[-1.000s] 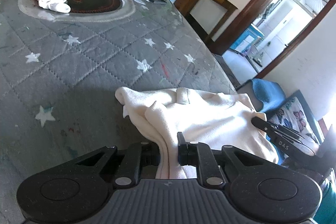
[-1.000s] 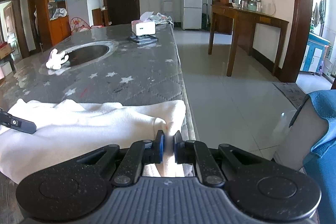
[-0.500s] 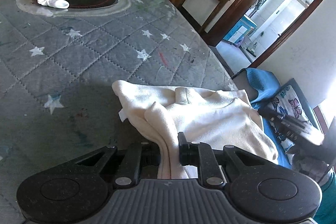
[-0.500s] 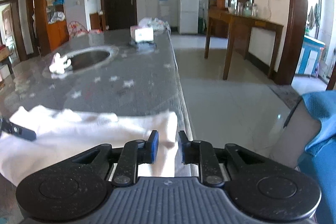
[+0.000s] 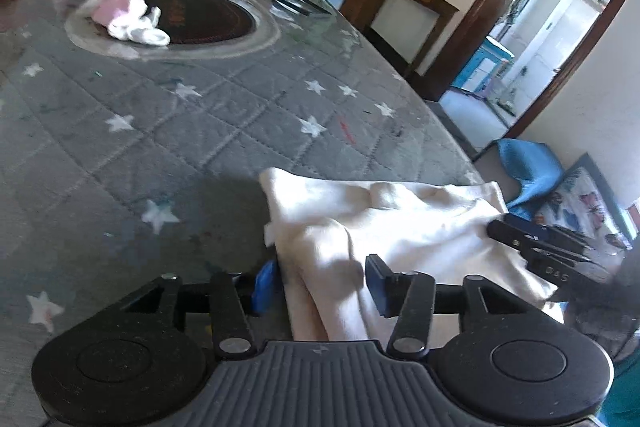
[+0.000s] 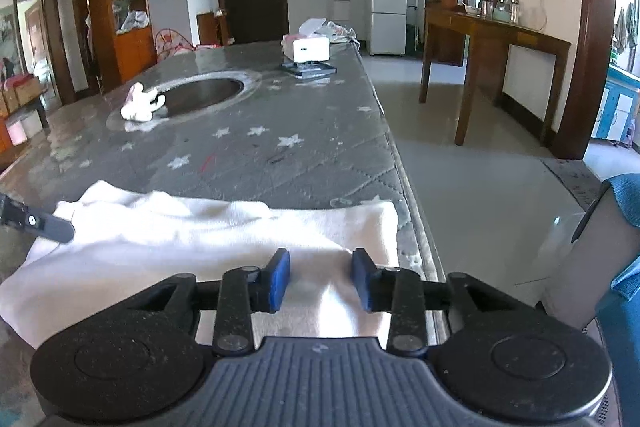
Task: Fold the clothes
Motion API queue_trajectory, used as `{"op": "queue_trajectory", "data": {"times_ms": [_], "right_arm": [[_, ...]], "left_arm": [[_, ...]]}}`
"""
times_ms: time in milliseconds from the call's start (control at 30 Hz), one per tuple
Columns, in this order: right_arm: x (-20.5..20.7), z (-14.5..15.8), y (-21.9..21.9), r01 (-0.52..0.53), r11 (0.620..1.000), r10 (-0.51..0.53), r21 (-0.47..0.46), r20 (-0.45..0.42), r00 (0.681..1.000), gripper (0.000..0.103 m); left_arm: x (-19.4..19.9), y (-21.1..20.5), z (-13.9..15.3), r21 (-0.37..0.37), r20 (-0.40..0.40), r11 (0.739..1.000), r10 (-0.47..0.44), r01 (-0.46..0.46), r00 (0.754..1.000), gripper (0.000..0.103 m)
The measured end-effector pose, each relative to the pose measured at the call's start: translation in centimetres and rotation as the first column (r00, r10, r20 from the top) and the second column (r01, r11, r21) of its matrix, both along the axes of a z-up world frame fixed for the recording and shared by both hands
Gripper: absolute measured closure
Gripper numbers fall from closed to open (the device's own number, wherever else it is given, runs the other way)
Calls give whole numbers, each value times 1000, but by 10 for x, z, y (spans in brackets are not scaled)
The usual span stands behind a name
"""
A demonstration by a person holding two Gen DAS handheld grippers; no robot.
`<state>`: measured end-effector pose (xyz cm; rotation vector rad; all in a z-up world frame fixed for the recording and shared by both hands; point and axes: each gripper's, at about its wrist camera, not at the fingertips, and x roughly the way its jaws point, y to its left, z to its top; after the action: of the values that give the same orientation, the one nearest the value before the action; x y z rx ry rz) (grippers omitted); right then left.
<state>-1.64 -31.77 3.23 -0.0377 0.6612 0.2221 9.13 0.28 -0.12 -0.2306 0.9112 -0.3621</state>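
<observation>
A cream garment (image 5: pixel 400 223) lies folded along the near edge of the grey star-patterned table cover (image 5: pixel 200 131). My left gripper (image 5: pixel 320 281) is open, and a loose fold of the garment lies between its blue pads. My right gripper (image 6: pixel 320 277) is open over the garment's right end (image 6: pixel 208 231), near the table's right edge. The right gripper's fingers (image 5: pixel 536 239) show at the right of the left wrist view. The left gripper's finger (image 6: pixel 36 221) shows at the left of the right wrist view.
A pink and white cloth bundle (image 5: pixel 130 19) lies on the rim of a dark round inset (image 5: pixel 200 17). A tissue box (image 6: pixel 306 47) and a dark flat item (image 6: pixel 308 69) sit at the far end. A wooden side table (image 6: pixel 492 39) stands to the right. Blue fabric (image 6: pixel 624 227) is at my right.
Both grippers have opened and let go of the garment, the right one first. The garment now lies flatter on the table. The left wrist view has tilted up towards the far end.
</observation>
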Motion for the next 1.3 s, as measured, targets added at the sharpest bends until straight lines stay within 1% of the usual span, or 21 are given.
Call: {"op": "queue_trajectory", "data": {"times_ms": [67, 167, 233, 367, 500, 600, 700, 800, 1000, 1133, 1300], "right_arm": [[-2, 2, 1, -5, 1000, 5, -4, 8, 1000, 67], [-9, 10, 2, -21, 1000, 21, 1, 32, 999, 65], [-14, 14, 5, -42, 999, 42, -3, 40, 998, 62], [-25, 17, 14, -92, 996, 93, -18, 42, 995, 61], [-44, 21, 15, -129, 992, 129, -15, 49, 990, 61], [-56, 24, 14, -144, 990, 144, -15, 55, 988, 61], [-70, 25, 13, -153, 988, 154, -21, 56, 986, 61], [-80, 24, 12, -160, 987, 161, -27, 55, 985, 61], [-85, 14, 9, -166, 985, 167, -45, 15, 986, 62], [-80, 25, 9, -187, 982, 188, -40, 25, 982, 62], [-55, 45, 17, -217, 975, 220, -46, 63, 974, 63]], "left_arm": [[-2, -1, 1, 36, 14, 999, 8, -8, 1000, 48], [-10, -4, 6, 58, 48, 998, 11, -13, 999, 47], [-18, -8, 13, 71, 91, 997, 16, -23, 996, 47], [-33, -16, 27, 57, 159, 998, -4, -5, 987, 47], [-47, -30, 31, 33, 193, 997, -73, 68, 978, 48], [-57, -43, 27, 26, 199, 990, -140, 137, 970, 49], [-67, -53, 20, 36, 207, 981, -195, 191, 959, 55], [-70, -56, 12, 47, 197, 978, -210, 205, 958, 56], [-68, -57, -3, 66, 160, 975, -219, 211, 963, 57], [-69, -57, 4, 59, 172, 975, -223, 216, 960, 57], [-68, -68, 9, 47, 198, 968, -250, 245, 948, 57]]}}
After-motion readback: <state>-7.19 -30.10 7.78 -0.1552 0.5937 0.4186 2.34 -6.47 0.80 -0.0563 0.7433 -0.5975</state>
